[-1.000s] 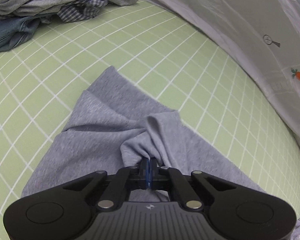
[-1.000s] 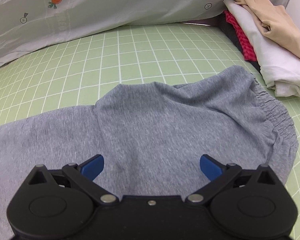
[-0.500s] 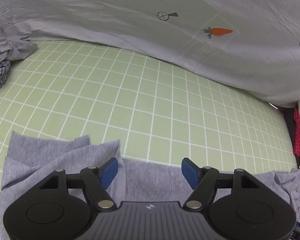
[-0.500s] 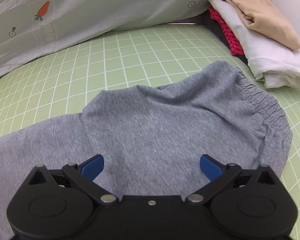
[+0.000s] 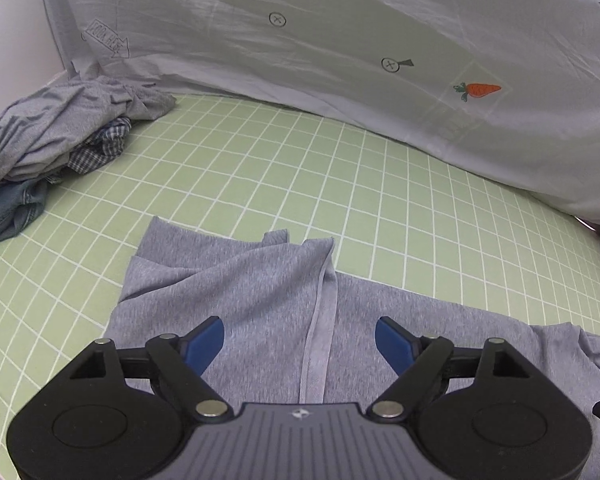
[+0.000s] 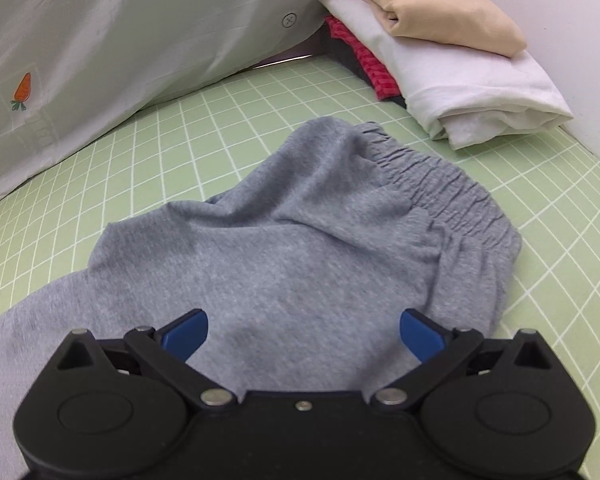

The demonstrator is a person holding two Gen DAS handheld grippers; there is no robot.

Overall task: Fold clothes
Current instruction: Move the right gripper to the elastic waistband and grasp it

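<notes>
I see the grey pants [image 5: 240, 292] lying on the green mat [image 5: 260, 168], a leg end doubled over (waistband [image 6: 440, 184] still spread), so folding looks partway; both my hand-held grippers, left [image 5: 300, 340] and right [image 6: 304, 332], hover spread apart, holding nothing

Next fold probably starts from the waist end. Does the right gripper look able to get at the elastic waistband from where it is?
Probably yes. The right gripper is open over the grey pants, and the waistband lies exposed ahead to its right; the folded stack sits beyond it, apart.
</notes>
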